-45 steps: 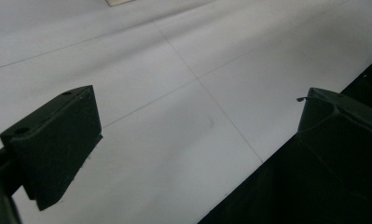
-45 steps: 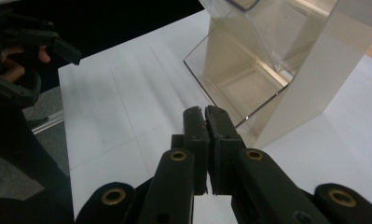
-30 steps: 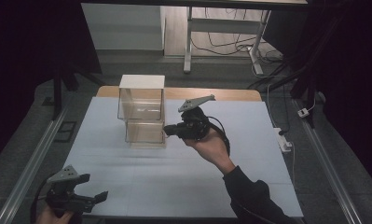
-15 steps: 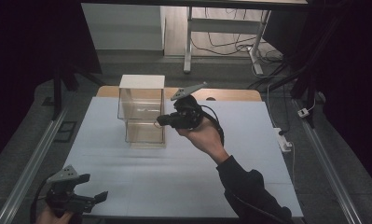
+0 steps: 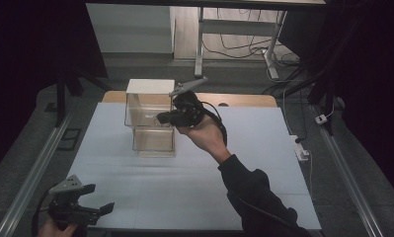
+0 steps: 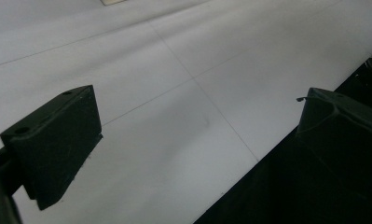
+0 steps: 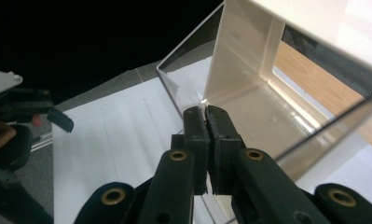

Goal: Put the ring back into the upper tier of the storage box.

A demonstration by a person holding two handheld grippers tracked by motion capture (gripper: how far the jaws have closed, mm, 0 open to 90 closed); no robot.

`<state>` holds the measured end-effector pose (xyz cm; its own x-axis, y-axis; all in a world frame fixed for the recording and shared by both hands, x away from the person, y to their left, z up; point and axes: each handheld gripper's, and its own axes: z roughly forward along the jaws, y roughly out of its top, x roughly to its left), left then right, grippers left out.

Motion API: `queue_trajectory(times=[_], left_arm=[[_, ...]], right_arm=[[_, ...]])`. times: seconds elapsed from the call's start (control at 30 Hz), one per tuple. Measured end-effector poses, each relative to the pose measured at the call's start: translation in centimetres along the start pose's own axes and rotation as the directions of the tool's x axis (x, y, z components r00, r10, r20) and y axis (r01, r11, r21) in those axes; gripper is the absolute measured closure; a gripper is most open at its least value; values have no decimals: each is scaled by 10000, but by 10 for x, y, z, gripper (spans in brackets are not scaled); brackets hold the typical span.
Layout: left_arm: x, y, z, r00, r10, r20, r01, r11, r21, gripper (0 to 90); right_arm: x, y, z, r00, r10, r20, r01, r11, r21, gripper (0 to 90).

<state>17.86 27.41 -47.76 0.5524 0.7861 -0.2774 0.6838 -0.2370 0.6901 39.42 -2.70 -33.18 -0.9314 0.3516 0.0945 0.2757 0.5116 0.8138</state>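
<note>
High view first: the right gripper [image 5: 161, 118] is up at the clear stacked drawer box [image 5: 152, 118] standing toward the far side of the white table [image 5: 194, 187], its tip against the upper compartment's front. The left gripper [image 5: 98, 210] sits at the near left corner. Left gripper view: jaws spread wide over bare table, nothing between them. Right gripper view: jaws pressed together, tips at the edge of the box's clear front panel [image 7: 267, 112]; whether they pinch it I cannot tell.
</note>
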Motion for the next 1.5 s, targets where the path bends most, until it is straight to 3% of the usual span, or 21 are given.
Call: queue_trajectory(times=[0.63, 0.8, 0.97, 1.27, 1.5], left_arm=[[1, 0, 0, 9999, -43, 112, 43, 10000, -42, 0], [1, 0, 0, 9999, -57, 144, 58, 10000, -58, 0], [1, -1, 0, 9998, -99, 147, 100, 9999, -53, 0], [2, 0, 0, 9999, -75, 124, 75, 10000, -1, 0], [1, 0, 0, 9999, -76, 112, 76, 10000, 22, 0]], right_arm=[[-7, 29, 45, 9955, -693, 639, 657, 9962, 574, 878], [-7, 33, 59, 9945, -539, 899, 492, 9973, 542, 878], [-9, 37, 73, 9926, -35, 1216, -17, 9991, 424, 878], [-13, 38, 88, 9866, 219, 1616, -359, 9958, 840, 877], [-11, 40, 91, 9824, 112, 1862, -323, 9933, 1108, 865]])
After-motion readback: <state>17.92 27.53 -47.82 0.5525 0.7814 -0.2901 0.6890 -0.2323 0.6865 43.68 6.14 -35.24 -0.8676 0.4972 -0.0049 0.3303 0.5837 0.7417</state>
